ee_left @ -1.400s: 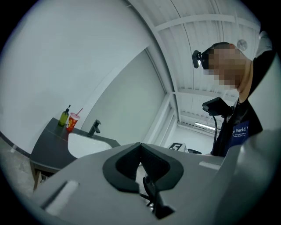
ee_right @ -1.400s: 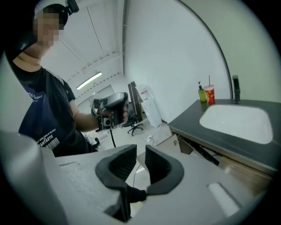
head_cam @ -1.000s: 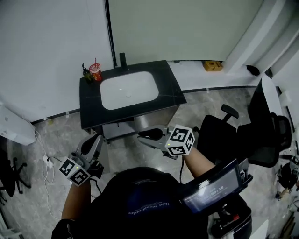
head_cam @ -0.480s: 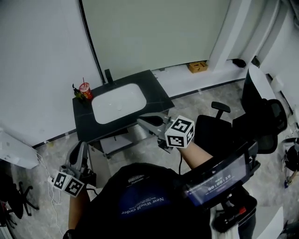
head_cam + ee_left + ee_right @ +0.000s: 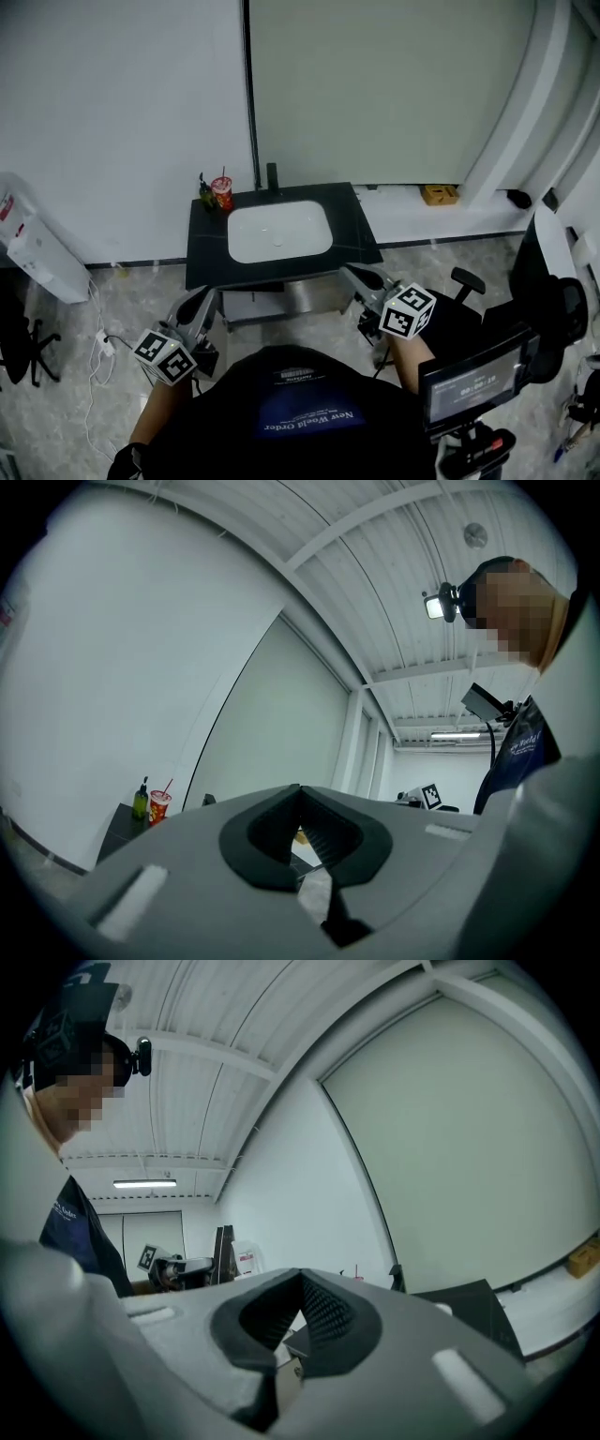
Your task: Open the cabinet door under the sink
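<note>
Bare floor (image 5: 131, 295) around sink cabinet (image 5: 208, 262); office chair (image 5: 553, 309) at right

The bench (image 5: 208, 255) is black, its basin (image 5: 278, 232) white. The cup (image 5: 222, 195) is red, the bottle (image 5: 203, 191) green, the box (image 5: 439, 194) yellow. The grey left gripper (image 5: 207, 296) and right gripper (image 5: 351, 272) bear black-and-white square-patterned cubes. The floor (image 5: 122, 305) is marbled grey.

This is an office-like test room rather than a home bathroom. A freestanding vanity (image 5: 208, 253) with a white sink basin (image 5: 279, 234) stands alone against bare white wall panels (image 5: 122, 112). Around it on the grey floor tiles (image 5: 122, 300) are a black office chair (image 5: 562, 309), a power strip (image 5: 101, 342) and a small screen (image 5: 473, 382).
</note>
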Available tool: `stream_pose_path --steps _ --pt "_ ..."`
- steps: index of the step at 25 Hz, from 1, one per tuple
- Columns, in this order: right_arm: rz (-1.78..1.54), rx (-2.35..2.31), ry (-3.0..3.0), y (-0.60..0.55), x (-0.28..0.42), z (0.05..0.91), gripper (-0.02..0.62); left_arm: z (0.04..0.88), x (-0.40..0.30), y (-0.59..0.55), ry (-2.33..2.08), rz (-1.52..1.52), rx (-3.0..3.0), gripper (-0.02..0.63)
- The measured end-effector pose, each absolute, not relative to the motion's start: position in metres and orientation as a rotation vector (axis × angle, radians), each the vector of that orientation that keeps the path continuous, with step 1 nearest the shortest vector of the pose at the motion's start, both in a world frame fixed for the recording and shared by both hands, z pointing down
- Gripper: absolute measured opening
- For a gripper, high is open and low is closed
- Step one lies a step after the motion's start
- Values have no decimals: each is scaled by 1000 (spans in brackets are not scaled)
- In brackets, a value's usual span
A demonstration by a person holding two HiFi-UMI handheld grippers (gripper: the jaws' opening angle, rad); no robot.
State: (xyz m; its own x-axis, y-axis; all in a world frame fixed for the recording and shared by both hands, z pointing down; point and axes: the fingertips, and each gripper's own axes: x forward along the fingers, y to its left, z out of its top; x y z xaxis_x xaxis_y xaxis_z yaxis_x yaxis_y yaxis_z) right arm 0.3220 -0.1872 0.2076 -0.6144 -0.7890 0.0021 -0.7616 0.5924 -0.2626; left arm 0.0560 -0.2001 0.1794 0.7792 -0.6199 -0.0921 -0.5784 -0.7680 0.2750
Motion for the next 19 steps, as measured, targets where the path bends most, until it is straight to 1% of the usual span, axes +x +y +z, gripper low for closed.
stream_pose_path --steps 19 --pt "-336 -1365 2754 -186 319 220 0 187 54 -201 -945 -240 2726 0"
